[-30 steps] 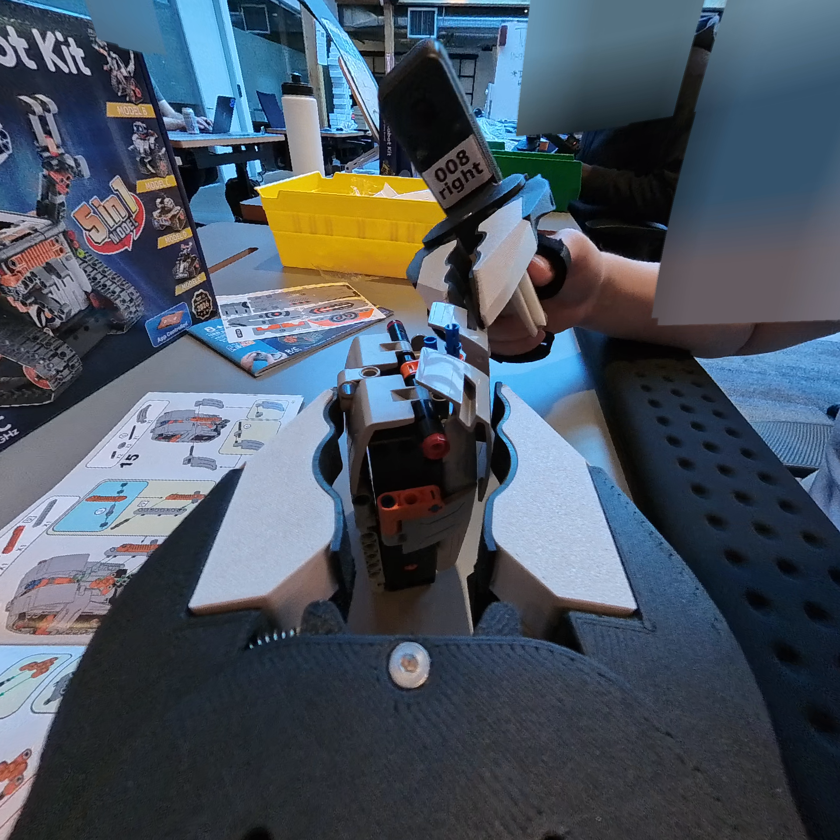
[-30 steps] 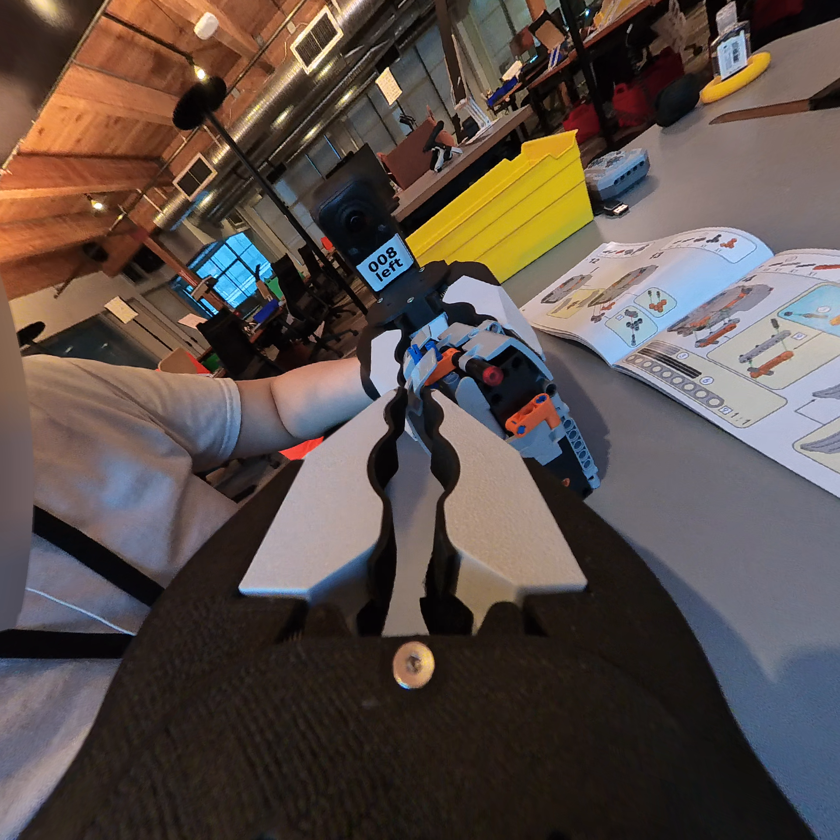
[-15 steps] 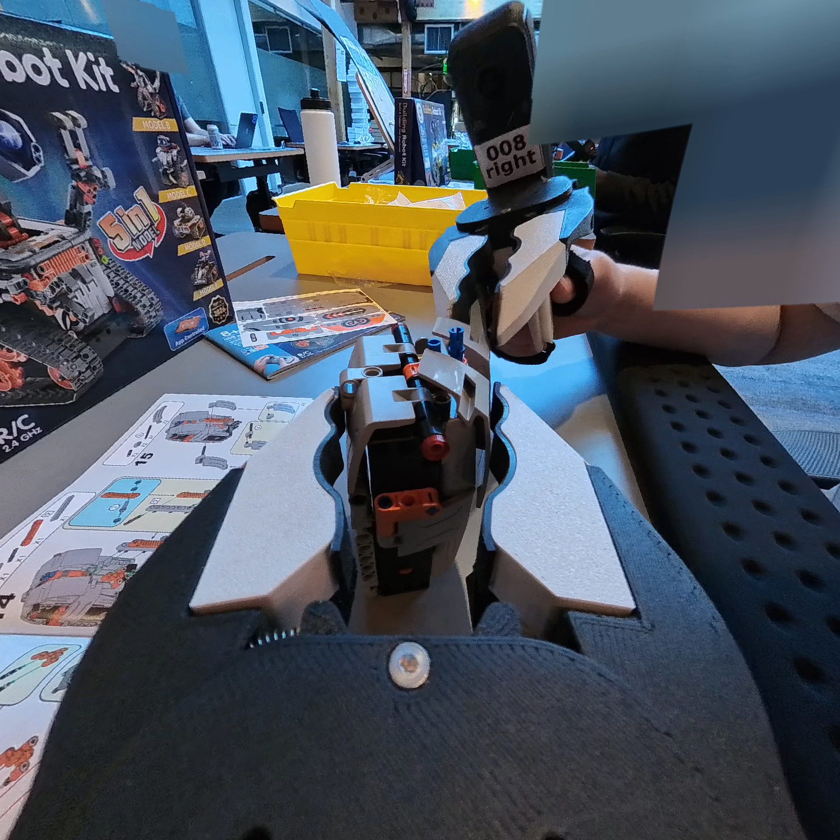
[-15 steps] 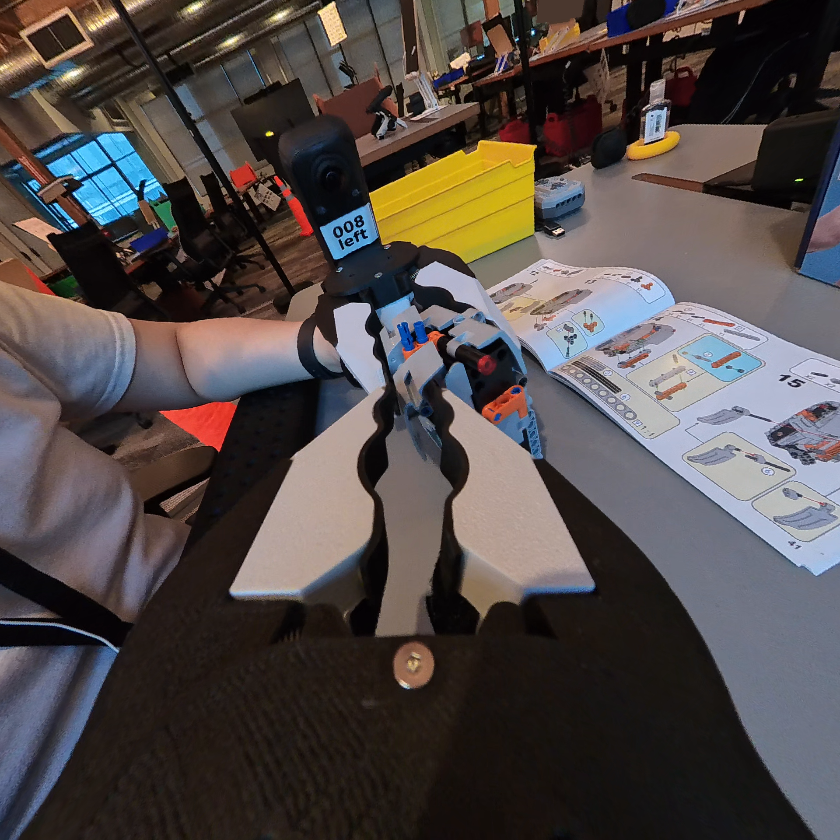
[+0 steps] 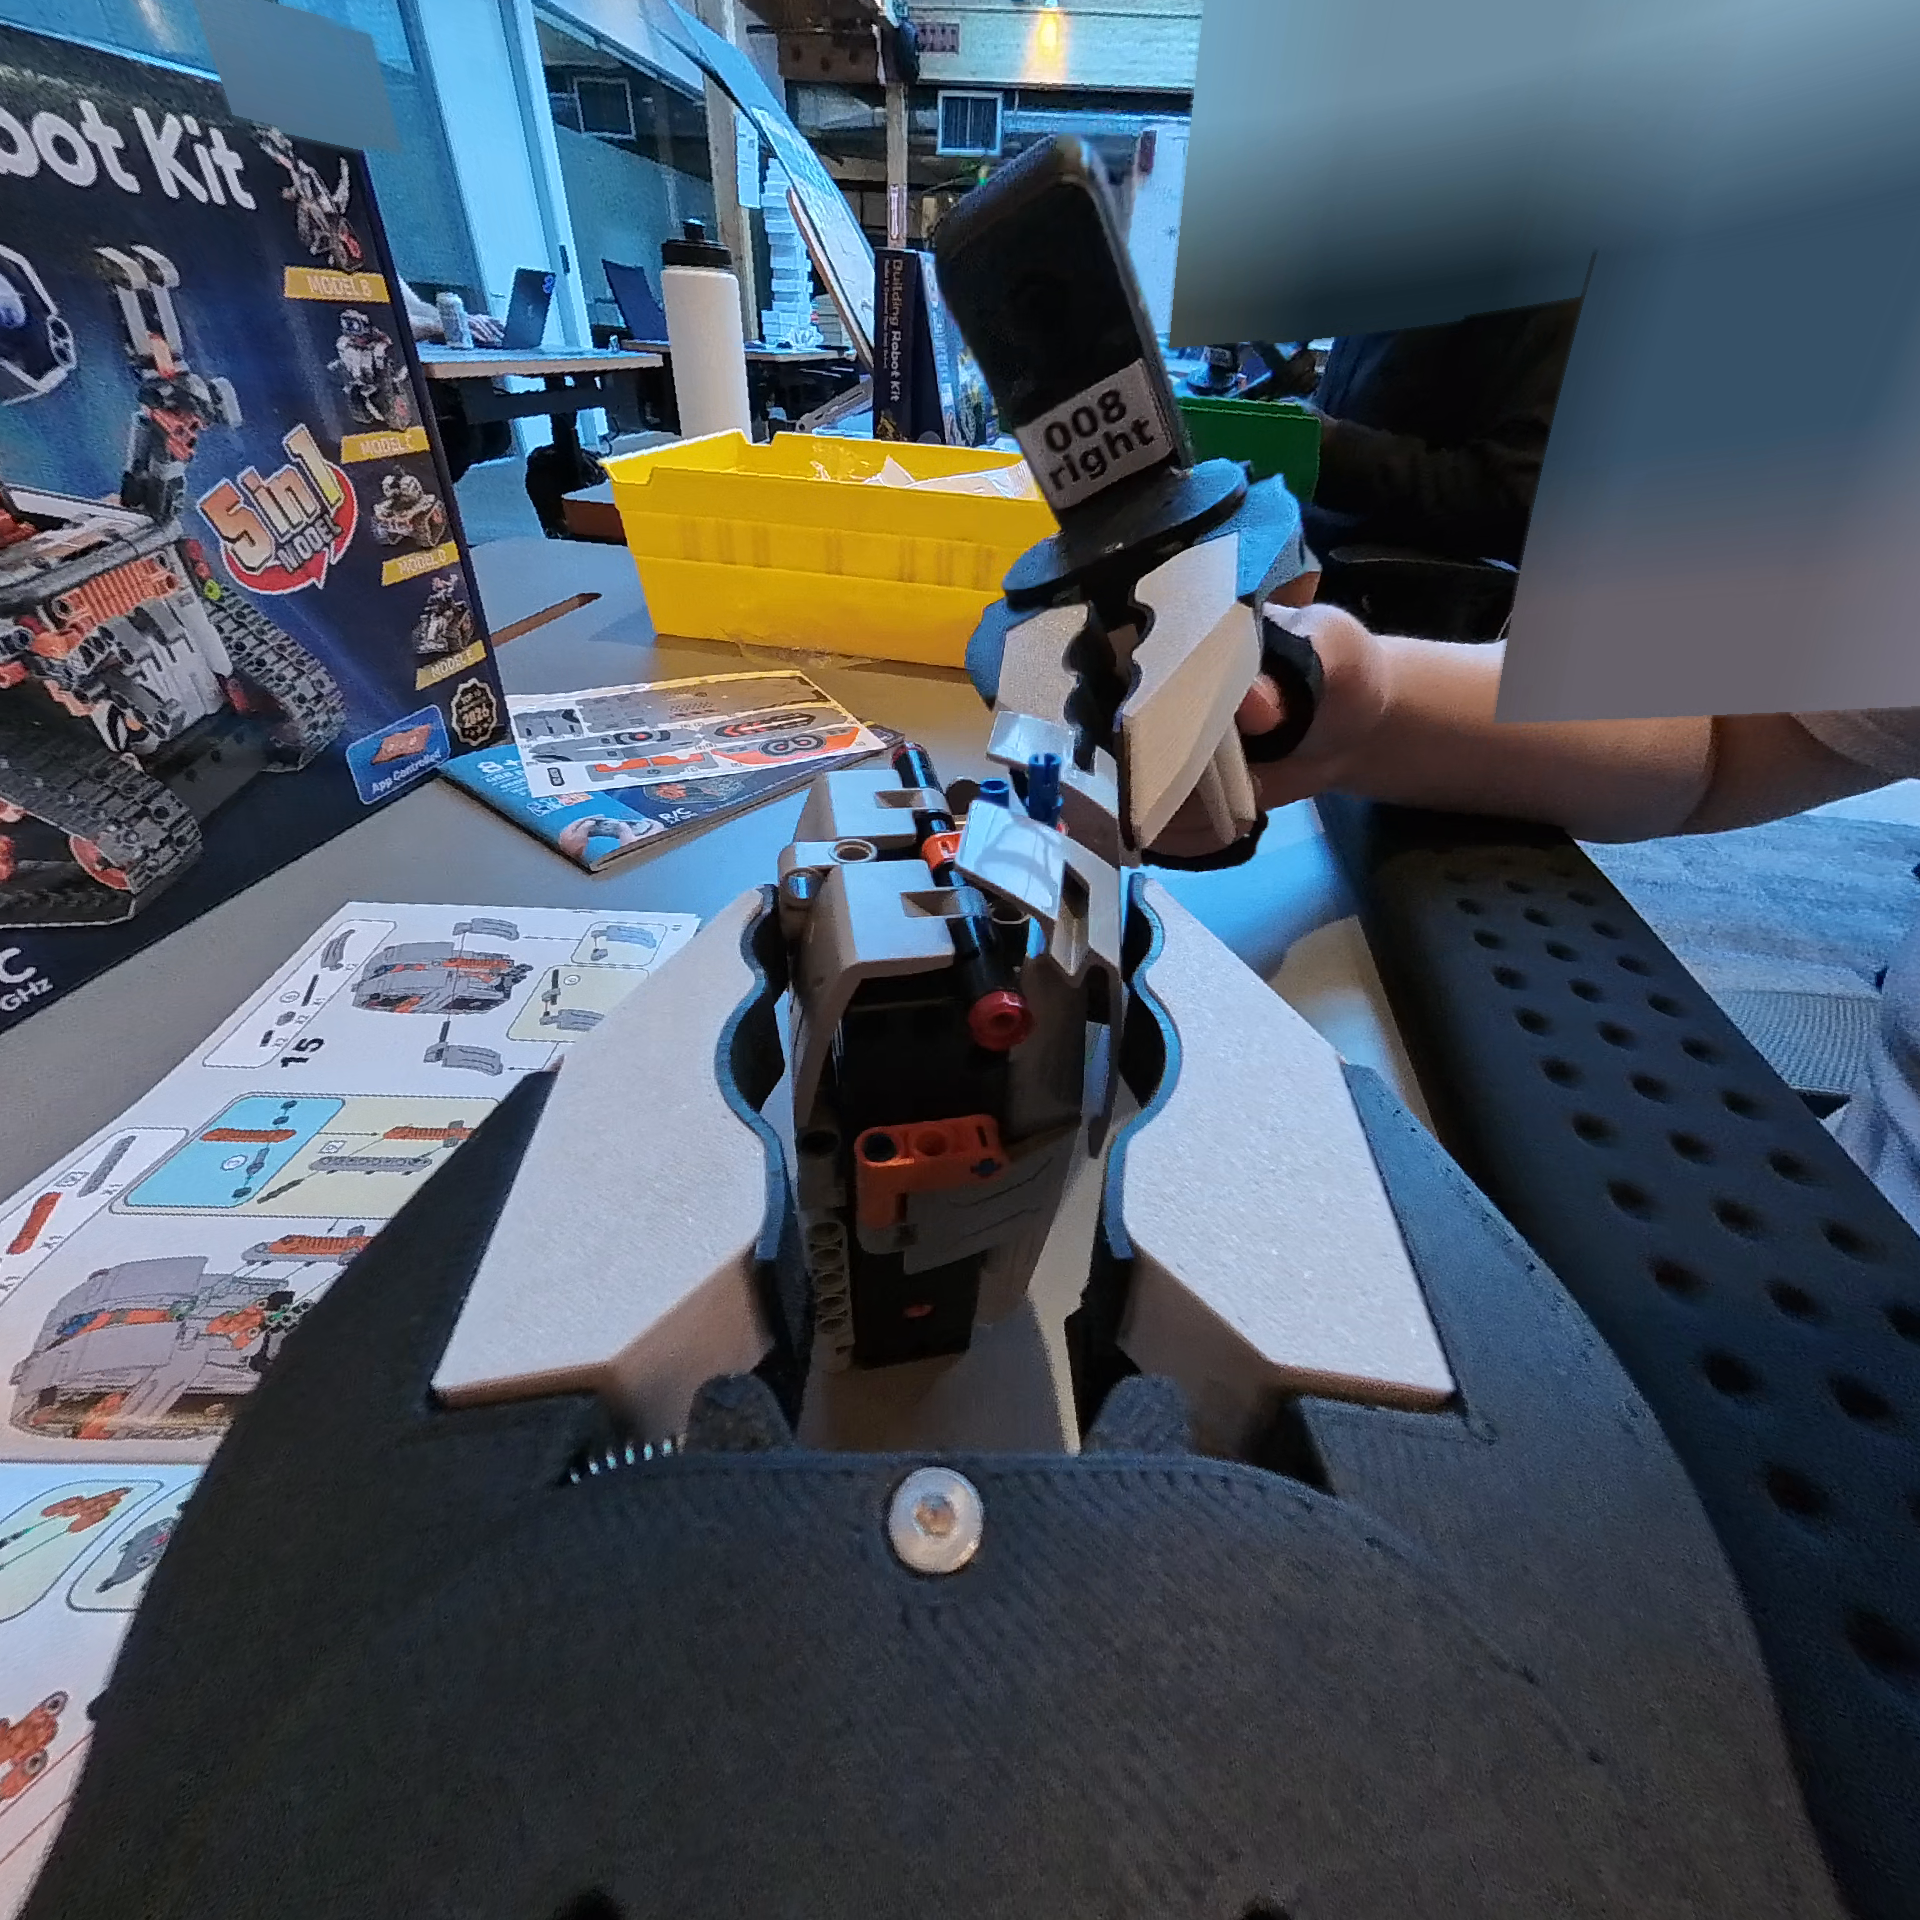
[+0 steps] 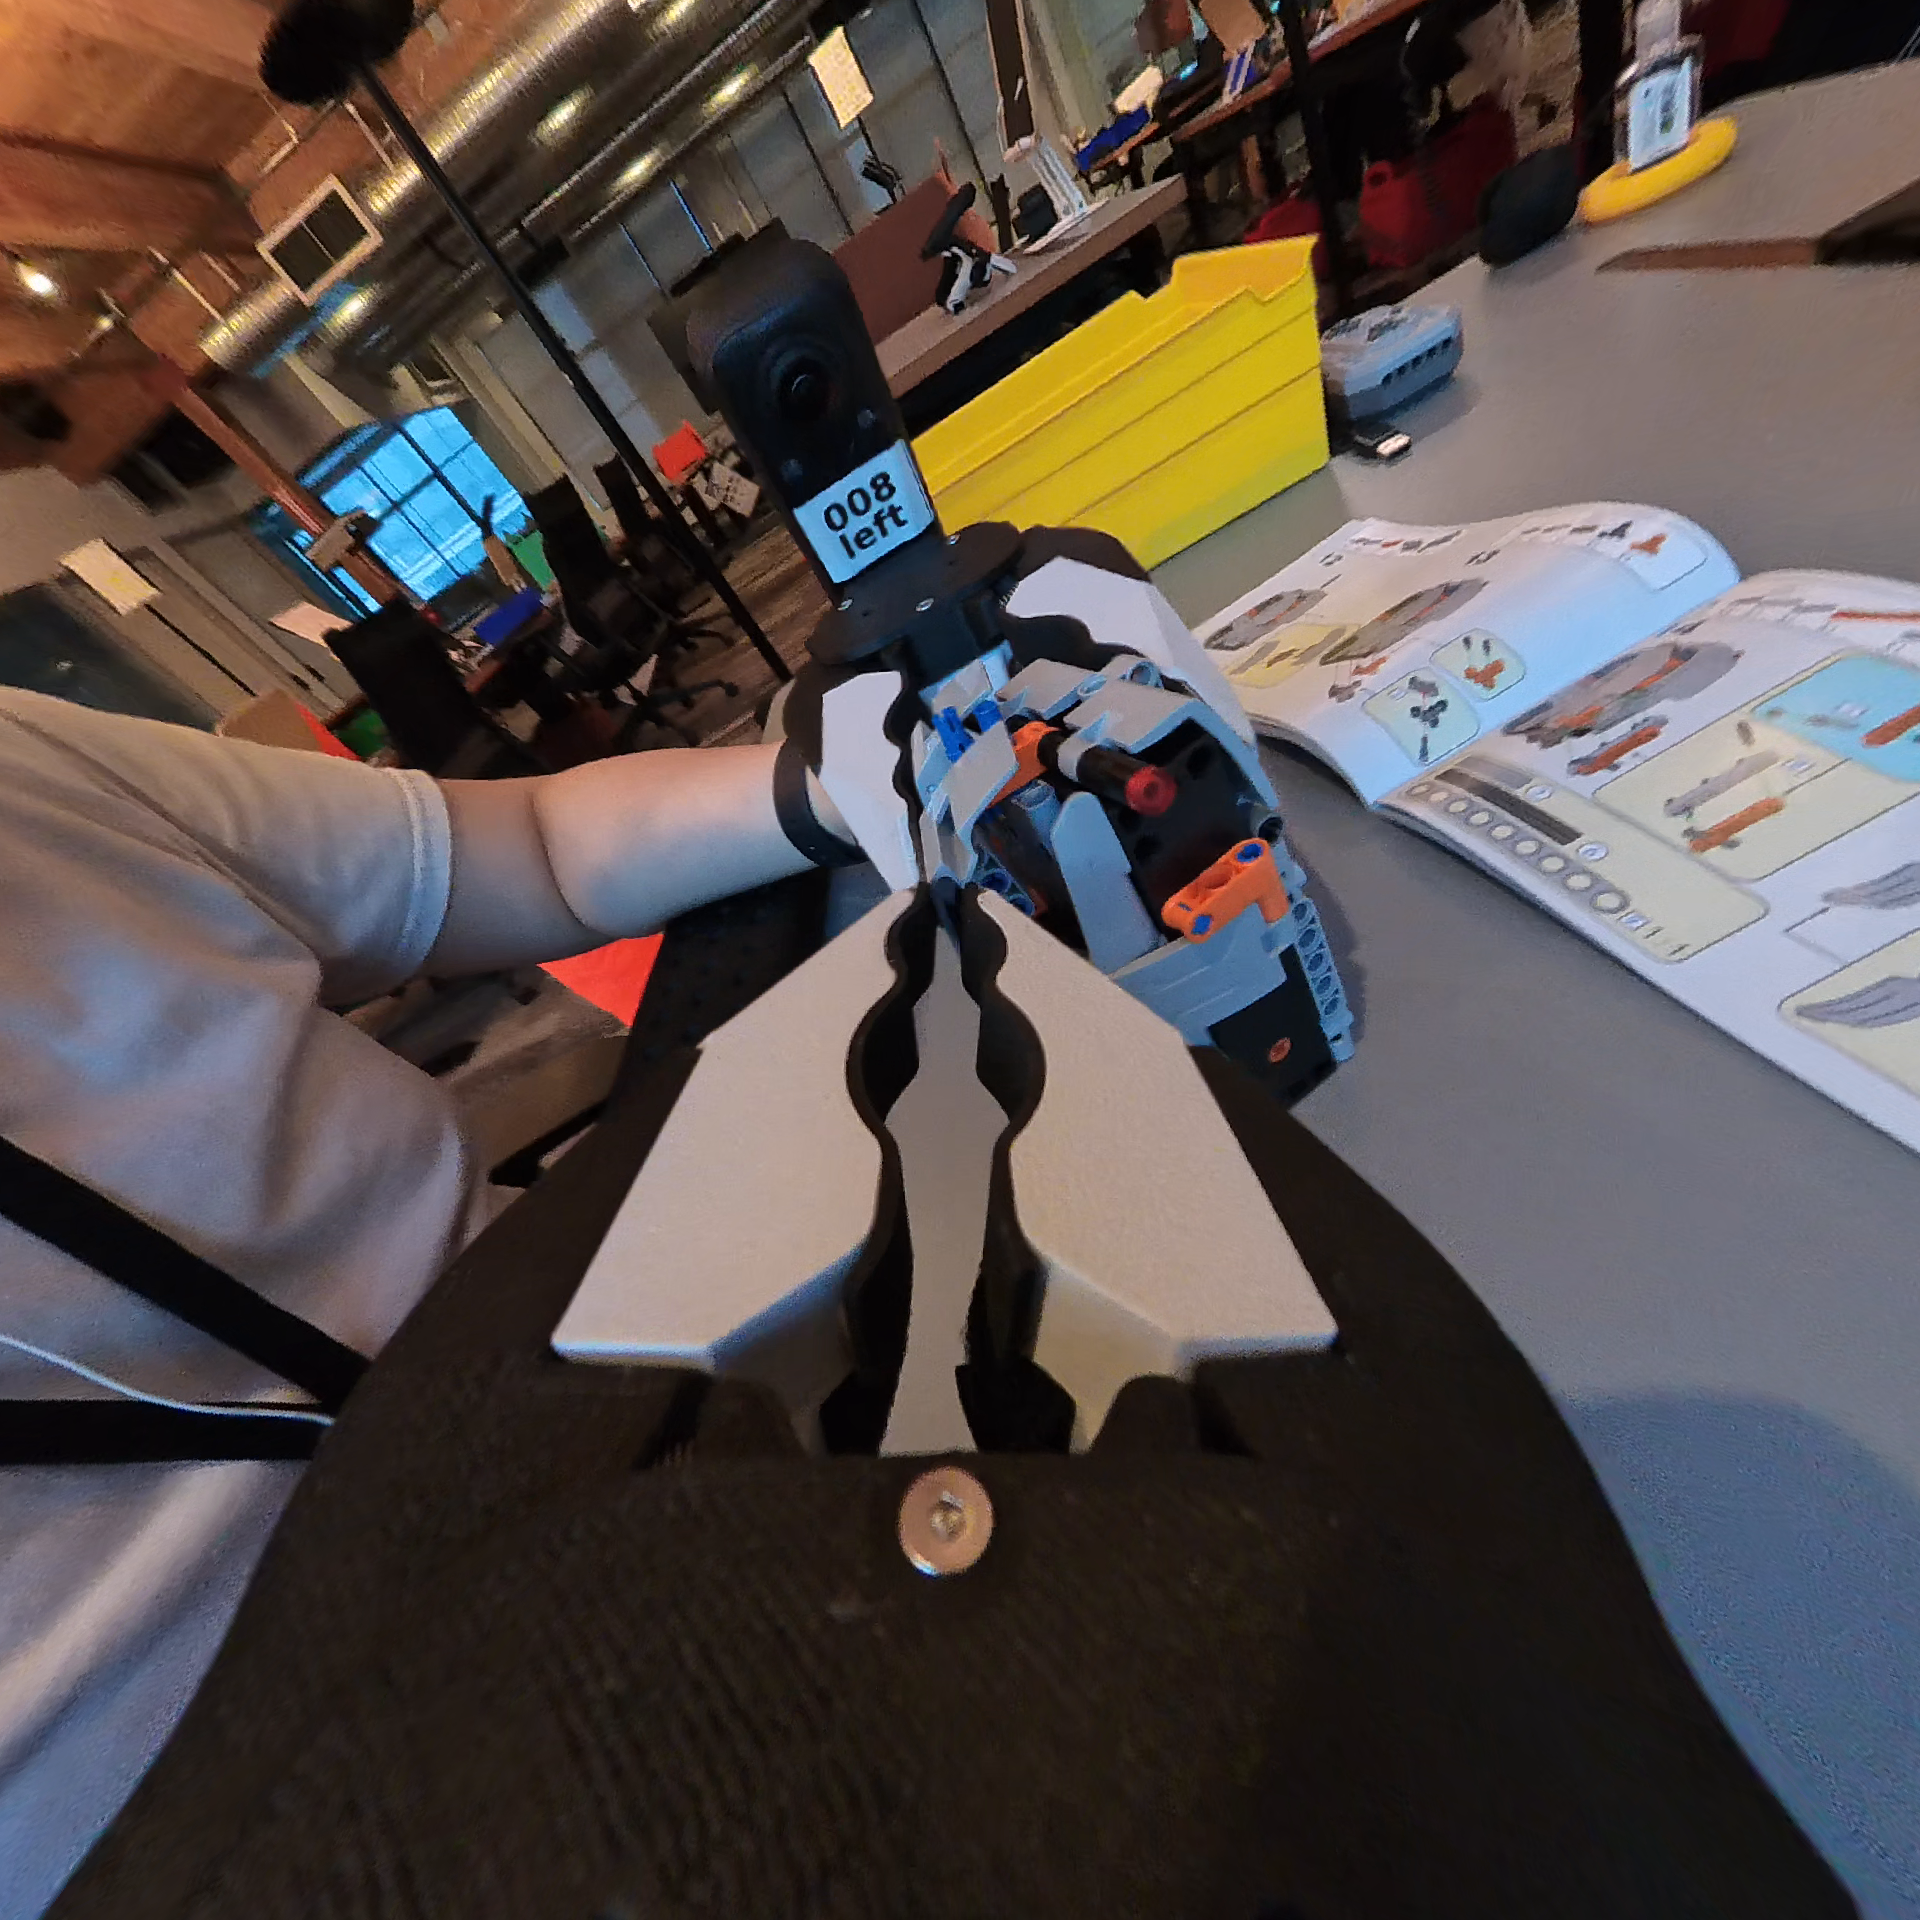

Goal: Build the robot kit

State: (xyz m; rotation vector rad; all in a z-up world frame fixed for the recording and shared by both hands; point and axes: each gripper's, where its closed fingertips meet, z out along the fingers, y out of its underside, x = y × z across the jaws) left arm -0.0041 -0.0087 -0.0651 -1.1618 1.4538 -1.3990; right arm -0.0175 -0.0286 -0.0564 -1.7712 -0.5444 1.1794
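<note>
Open workshop: exposed wood-plank ceiling (image 6: 125, 145) with silver metal ducting (image 6: 582, 114) and spot lights. Blue-lit window (image 6: 416, 499) at back. Rows of desks (image 6: 1039, 270), black office chairs (image 6: 416, 675). Grey laminate counter (image 6: 1662, 343) in foreground.

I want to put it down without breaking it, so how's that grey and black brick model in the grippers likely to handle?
The brick model, clamped in the left hand-held gripper, looks rigid, though clipped-on bits such as the grey panel pinched by the right hand-held gripper could probably pop off. Its tall, narrow shape may tip on end. The black core suggests some weight.
</note>
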